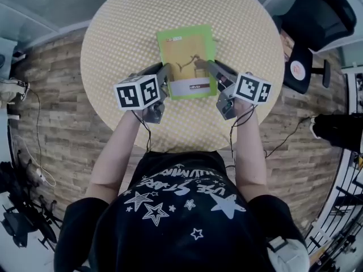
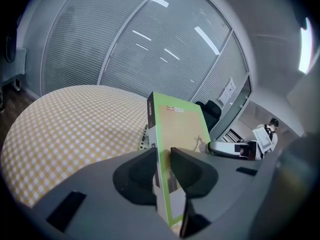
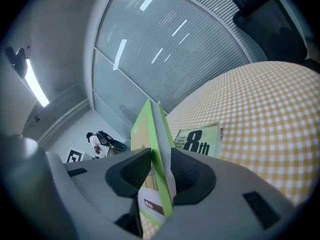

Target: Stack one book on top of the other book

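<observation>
Peeking out beneath green book [image 1: 187,61], second book [image 3: 200,141].

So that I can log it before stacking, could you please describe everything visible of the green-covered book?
The thin green-bordered paperback book has a tan cover picture and a white band near its lower edge. It is clamped at opposite side edges by the left gripper and the right gripper, over the yellow checked round table, with a second book marked "8th" lying below it.

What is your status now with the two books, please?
Left tool and right tool both shut on green book, held off the table. Second book flat on table. Nothing seen between them.
</observation>
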`<state>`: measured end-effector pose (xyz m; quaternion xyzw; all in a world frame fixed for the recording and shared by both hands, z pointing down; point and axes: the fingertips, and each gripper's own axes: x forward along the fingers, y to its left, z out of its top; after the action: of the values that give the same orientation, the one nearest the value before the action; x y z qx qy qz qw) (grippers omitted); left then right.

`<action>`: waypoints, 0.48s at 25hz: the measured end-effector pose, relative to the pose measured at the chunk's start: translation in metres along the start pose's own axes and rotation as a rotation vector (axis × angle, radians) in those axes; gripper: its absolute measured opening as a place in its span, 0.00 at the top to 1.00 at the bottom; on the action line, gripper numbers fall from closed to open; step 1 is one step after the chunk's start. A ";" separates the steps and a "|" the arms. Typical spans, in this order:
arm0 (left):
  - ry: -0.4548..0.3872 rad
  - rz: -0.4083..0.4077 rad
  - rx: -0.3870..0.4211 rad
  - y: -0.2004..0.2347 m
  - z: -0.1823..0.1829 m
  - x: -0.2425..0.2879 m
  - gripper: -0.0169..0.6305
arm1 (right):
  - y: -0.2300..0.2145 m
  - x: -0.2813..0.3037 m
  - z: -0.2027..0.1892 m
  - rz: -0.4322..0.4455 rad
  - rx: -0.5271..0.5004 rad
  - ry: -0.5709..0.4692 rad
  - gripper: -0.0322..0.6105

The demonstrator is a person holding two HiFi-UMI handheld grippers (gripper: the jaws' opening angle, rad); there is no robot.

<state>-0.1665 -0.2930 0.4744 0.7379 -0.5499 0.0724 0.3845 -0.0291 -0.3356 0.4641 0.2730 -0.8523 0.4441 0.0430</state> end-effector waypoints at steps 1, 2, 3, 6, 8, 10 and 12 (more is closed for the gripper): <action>0.011 -0.014 0.003 0.006 0.001 0.000 0.83 | 0.002 0.004 -0.006 -0.012 0.017 -0.013 0.74; 0.021 -0.028 0.007 0.012 0.002 0.001 0.83 | 0.002 0.006 -0.011 -0.024 0.035 -0.026 0.74; 0.028 -0.038 0.014 0.016 0.005 0.004 0.83 | 0.000 0.009 -0.015 -0.035 0.051 -0.038 0.74; 0.047 -0.056 0.052 0.024 0.013 0.017 0.83 | -0.007 0.015 -0.023 -0.071 0.086 -0.063 0.74; 0.065 -0.072 0.074 0.027 0.016 0.028 0.83 | -0.014 0.017 -0.028 -0.105 0.106 -0.078 0.74; 0.085 -0.081 0.088 0.031 0.016 0.040 0.83 | -0.021 0.019 -0.032 -0.137 0.125 -0.084 0.74; 0.099 -0.090 0.085 0.034 0.014 0.051 0.83 | -0.028 0.021 -0.034 -0.162 0.140 -0.084 0.74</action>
<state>-0.1811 -0.3443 0.5086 0.7730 -0.4929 0.1151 0.3823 -0.0389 -0.3309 0.5121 0.3619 -0.7954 0.4855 0.0240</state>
